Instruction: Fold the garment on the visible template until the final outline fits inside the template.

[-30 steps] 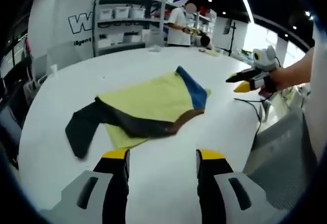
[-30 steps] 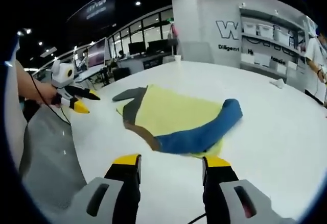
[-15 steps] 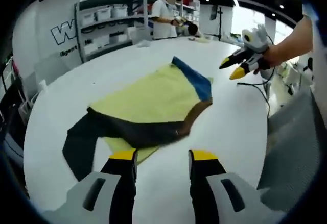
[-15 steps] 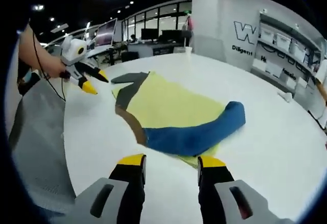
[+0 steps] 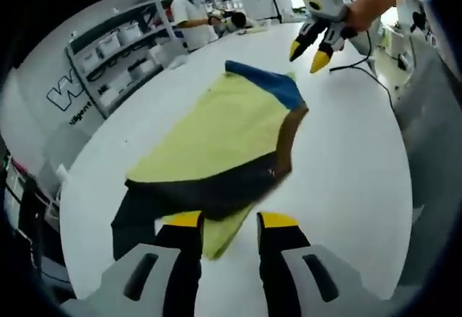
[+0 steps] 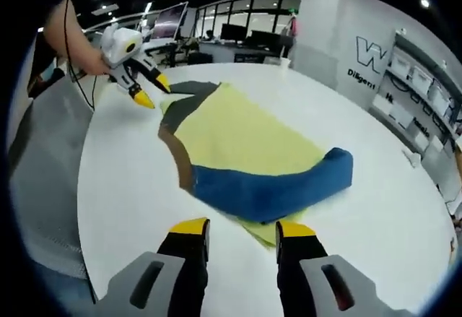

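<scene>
- The white round tabletop (image 5: 346,172) carries the garment; no template outline can be made out on it.
- A white wall (image 6: 361,35) far behind bears a large dark "W" and smaller lettering starting "Diligent", the rest cut off.
- Shelving (image 5: 119,50) with white bins stands by that wall, a person in a white top (image 5: 193,14) beside it.
- The yellow garment (image 5: 216,133) lies flat mid-tabletop, with a blue sleeve (image 6: 274,187) folded across one end, a dark sleeve (image 5: 133,212) trailing at the other, and a brown band along the edge.
- The left gripper (image 5: 229,223) hovers just over the garment's near yellow corner, jaws apart and empty.
- The right gripper (image 6: 242,229) hangs at the blue sleeve's near edge, jaws apart, holding nothing.
</scene>
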Demonstrator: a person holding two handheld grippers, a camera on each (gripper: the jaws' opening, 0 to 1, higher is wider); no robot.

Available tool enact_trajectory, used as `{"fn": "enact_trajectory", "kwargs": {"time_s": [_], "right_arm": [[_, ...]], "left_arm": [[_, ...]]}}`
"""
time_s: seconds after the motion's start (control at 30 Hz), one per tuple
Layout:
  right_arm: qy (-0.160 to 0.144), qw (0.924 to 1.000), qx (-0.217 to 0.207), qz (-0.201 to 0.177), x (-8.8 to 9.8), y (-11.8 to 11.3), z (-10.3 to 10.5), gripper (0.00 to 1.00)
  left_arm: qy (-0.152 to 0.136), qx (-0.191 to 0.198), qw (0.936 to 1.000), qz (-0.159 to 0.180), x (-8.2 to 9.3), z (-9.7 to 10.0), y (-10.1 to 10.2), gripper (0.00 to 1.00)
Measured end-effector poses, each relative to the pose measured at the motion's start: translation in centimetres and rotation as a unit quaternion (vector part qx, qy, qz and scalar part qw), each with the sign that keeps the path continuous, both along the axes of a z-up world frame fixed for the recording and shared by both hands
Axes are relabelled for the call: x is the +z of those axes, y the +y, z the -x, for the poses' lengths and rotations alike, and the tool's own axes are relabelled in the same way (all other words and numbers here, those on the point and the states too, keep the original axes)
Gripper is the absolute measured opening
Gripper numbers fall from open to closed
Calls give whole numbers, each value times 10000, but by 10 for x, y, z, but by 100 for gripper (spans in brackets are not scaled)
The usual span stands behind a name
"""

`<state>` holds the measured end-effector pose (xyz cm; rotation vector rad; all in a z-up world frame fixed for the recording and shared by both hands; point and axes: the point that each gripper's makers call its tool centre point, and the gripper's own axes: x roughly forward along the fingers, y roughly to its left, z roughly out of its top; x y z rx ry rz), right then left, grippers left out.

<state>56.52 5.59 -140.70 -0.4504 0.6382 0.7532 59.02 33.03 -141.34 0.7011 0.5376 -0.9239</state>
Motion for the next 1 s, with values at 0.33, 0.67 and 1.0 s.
{"fn": "enact_trajectory", "kwargs": {"time_s": [0.33, 0.67, 1.0], "right_arm": [[35, 9997, 168, 159, -8, -5, -7, 29], [56, 9990, 350, 286, -12, -5, -11, 27], [76, 9983, 462, 337, -18, -4, -12, 25]], "left_arm": [[-327, -464, 9969, -538, -8, -14, 4, 21], [-637, -967, 9879, -1030, -17, -17, -1, 16], [-762, -1270, 9805, -1295, -19, -22, -4, 12]]}}
